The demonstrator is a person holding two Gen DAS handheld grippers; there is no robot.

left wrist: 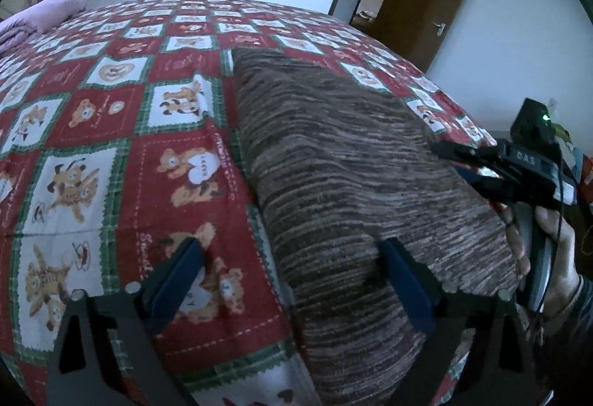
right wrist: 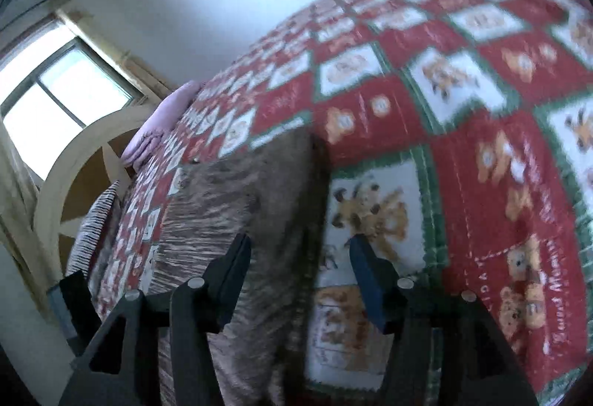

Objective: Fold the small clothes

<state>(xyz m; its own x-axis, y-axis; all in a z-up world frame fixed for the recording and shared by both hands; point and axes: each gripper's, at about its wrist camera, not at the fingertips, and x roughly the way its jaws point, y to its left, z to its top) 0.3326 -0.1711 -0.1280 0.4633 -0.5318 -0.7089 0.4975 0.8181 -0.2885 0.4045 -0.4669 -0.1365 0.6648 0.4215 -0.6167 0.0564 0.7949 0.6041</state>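
A brown striped knit garment [left wrist: 344, 183] lies flat in a long folded strip on a red, white and green teddy-bear quilt [left wrist: 111, 131]. My left gripper [left wrist: 292, 257] is open wide near the garment's close end. Its left finger hangs over the quilt, its right finger over the knit, and the garment's left edge runs between them. My right gripper [left wrist: 457, 163], held by a hand, sits at the garment's right edge. In the right wrist view, which is blurred, that gripper [right wrist: 298, 250] stands open. The garment [right wrist: 237, 191] has its edge beneath the gap, and nothing is pinched.
A lilac folded blanket [left wrist: 55, 13] lies at the bed's far left corner. A brown door [left wrist: 426, 9] stands open beyond the bed. The right wrist view shows a window [right wrist: 55, 91], a curved headboard [right wrist: 74, 165] and a striped pillow [right wrist: 92, 231].
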